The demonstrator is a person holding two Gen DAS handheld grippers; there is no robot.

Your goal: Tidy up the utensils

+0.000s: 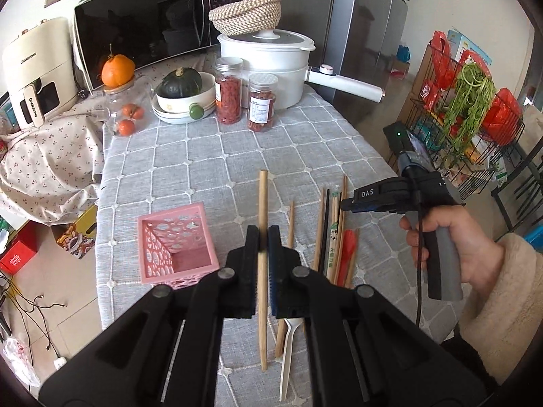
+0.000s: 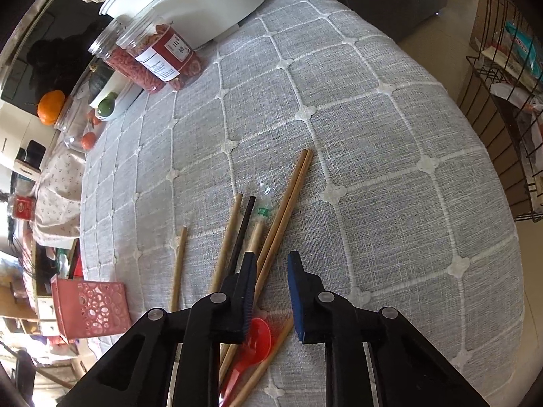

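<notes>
- The left hand-held gripper (image 1: 261, 240) is seen closed on a wooden chopstick (image 1: 262, 203), which is clamped between the pads near its middle and held clear of the desk (image 1: 305, 142), its length running away from the camera.
- A white plastic fork (image 1: 286, 356) is seen on the cloth below that gripper, beside another wooden stick.
- A pink perforated basket (image 1: 176, 240) is noted on the desk just left of the left gripper, its opening turned towards the camera.
- The right hand-held gripper (image 2: 271, 288) is seen pointed down over a loose pile of chopsticks (image 2: 281, 210); its jaws stand partly open, with nothing pressed between the pads. A pair of wooden sticks runs under the left finger.
- In the pile, wooden sticks, one black chopstick (image 2: 242, 230), a wrapped pair and a red spoon (image 2: 254, 339) are seen lying close together, some crossing.
- In the left view, the right gripper (image 1: 346, 201) is seen held by a hand (image 1: 454, 244) in a fleece sleeve, above the right side of the pile.
- Two jars (image 1: 244, 95), a white pot (image 1: 268, 64) and a bowl with a squash (image 1: 183, 84) are noted at the far end of the desk, well apart from the utensils.
</notes>
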